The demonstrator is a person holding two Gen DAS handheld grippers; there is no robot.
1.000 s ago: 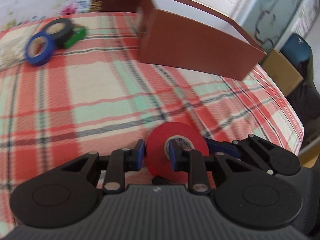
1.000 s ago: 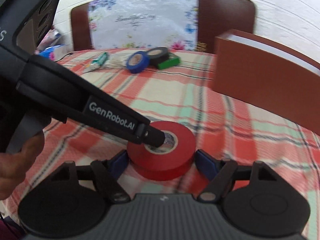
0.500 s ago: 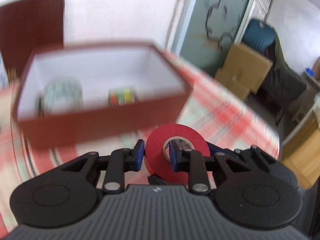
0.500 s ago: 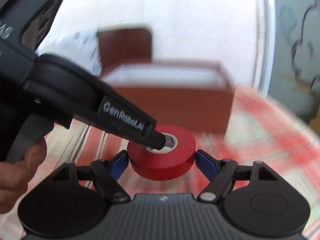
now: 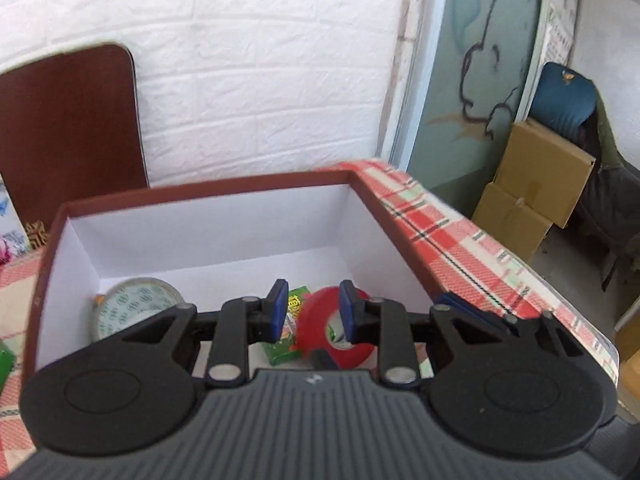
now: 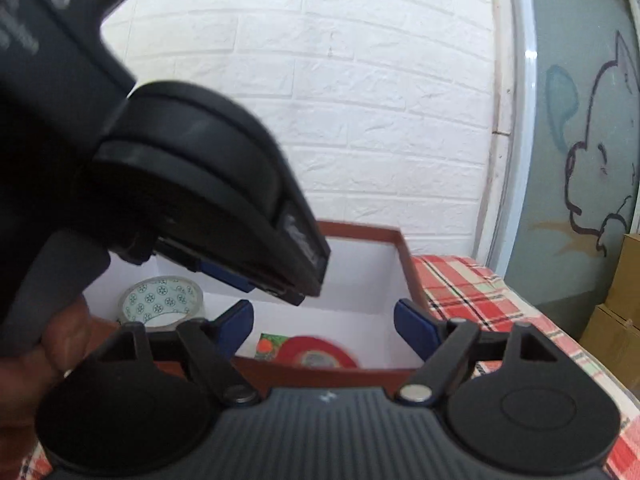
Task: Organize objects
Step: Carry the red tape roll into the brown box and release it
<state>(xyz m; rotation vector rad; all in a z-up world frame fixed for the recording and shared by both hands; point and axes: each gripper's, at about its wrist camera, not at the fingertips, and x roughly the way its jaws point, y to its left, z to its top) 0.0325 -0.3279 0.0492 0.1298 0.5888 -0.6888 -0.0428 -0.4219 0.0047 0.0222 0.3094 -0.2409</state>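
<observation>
The red tape roll (image 5: 316, 328) (image 6: 316, 354) lies blurred on the white floor of the brown box (image 5: 200, 196) (image 6: 404, 264), next to a green pack (image 5: 294, 308). My left gripper (image 5: 313, 311) hovers over the box with its pads a little apart. The left pad stands clear of the roll, so nothing is gripped. In the right wrist view the left gripper (image 6: 296, 284) hangs above the roll. My right gripper (image 6: 324, 320) is at the box's near wall, its jaws opening wide, nothing between them.
A clear patterned tape roll (image 5: 134, 304) (image 6: 162, 300) stands in the box's left part. The box sits on a plaid-covered table (image 5: 460, 232) against a white brick wall. Cardboard boxes (image 5: 540, 168) stand on the floor at right. A hand (image 6: 64, 344) holds the left gripper.
Both grippers swung from the table's middle to the box. The red tape left my left gripper's pads and dropped into the box. My right jaws spread wider.
</observation>
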